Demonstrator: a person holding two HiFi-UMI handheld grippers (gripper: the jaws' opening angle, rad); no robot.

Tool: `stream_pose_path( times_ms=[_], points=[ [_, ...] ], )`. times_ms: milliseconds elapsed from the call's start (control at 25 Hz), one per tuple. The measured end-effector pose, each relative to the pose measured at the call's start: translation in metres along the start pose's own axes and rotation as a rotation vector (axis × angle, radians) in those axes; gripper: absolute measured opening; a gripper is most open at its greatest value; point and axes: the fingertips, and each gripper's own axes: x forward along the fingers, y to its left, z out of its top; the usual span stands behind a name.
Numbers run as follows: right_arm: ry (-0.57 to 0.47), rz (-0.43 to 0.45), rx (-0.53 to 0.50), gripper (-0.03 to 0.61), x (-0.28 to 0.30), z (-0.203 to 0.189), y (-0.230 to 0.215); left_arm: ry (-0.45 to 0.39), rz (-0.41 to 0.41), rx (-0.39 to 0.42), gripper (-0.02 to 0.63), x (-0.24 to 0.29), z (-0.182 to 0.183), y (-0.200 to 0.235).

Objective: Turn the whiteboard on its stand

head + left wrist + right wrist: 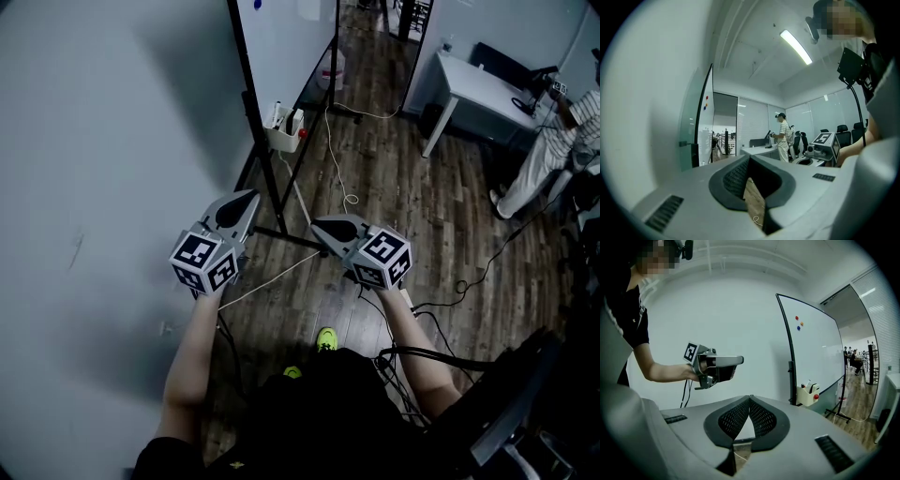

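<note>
**Both facing the near edge of the whiteboard**

The left gripper, jaws pressed together on nothing, is hovering just beside the stand's upright, nearer it than the right gripper, likewise closed and empty. The board is standing ahead, edge-on, stretching away.

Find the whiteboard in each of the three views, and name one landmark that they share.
Head view: the whiteboard is at top centre, cut off by the top edge.
Left gripper view: whiteboard left of centre, seen almost edge-on.
Right gripper view: whiteboard right of centre, its face showing.
Shared landmark: its black frame post.
</note>
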Motion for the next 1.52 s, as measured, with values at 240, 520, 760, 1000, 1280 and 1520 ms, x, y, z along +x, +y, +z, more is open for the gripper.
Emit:
stream_pose_path(
  times_ms=[240, 520, 760, 1000, 1280, 1520],
  points=[
    [0.004, -0.007, -0.008, -0.006, -0.01, -0.002, 0.043, -0.005, -0.04, -0.028, 0.011, -0.034, -0.009, -0.031],
    [0.001, -0.042, -0.014, -0.006, -0.017, -0.008, 0.088, -0.02, -0.101, -0.092, 0.011, -0.072, -0.028, -0.063],
    [0.024, -0.064, -0.001, -0.006, -0.023, -0.029, 0.139, -0.01, -0.121, -0.148, 0.011, -0.121, -0.059, -0.084],
    [0.019, -0.101, 0.007, -0.006, -0.038, -0.035, 0.174, -0.014, -0.138, -0.168, 0.011, -0.154, -0.068, -0.106],
    [0.007, -0.107, 0.008, -0.006, -0.039, -0.035, 0.206, -0.006, -0.181, -0.183, 0.011, -0.176, -0.077, -0.13],
    [0.01, -0.076, -0.006, -0.006, -0.028, -0.029, 0.212, -0.02, -0.188, -0.183, 0.011, -0.176, -0.071, -0.13]
  ],
)
